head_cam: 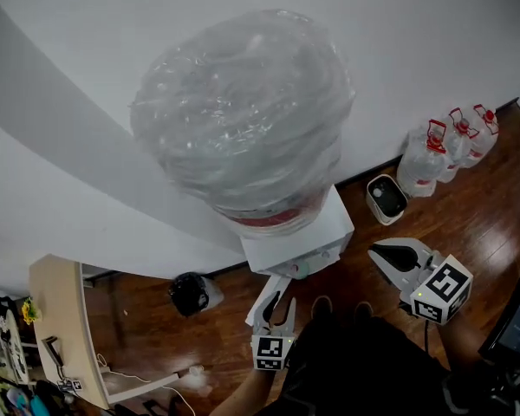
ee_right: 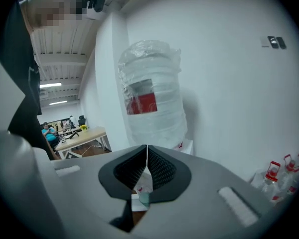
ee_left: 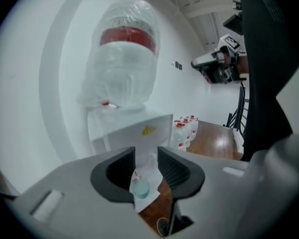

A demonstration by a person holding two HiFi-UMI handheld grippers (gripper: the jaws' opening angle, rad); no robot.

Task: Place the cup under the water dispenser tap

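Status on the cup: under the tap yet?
Looks done: the cup stands at the water dispenser front, apparently below its tap, nothing gripping it. In hand: nothing; left gripper slightly open, empty; right gripper shut, empty. Left: only confirming the cup lines up under the tap.

The water dispenser point(head_cam: 299, 243) stands against the wall point(head_cam: 433, 33), which closes off its back. Its wrapped bottle point(head_cam: 243, 115) bulges out past its top on every side. To its right, a small white container point(head_cam: 386, 199) and water jugs point(head_cam: 446, 150) line the wall, with open floor point(head_cam: 481, 219) before them. To its left lies a round black thing point(head_cam: 191, 293), with a desk point(head_cam: 56, 319) beyond it.
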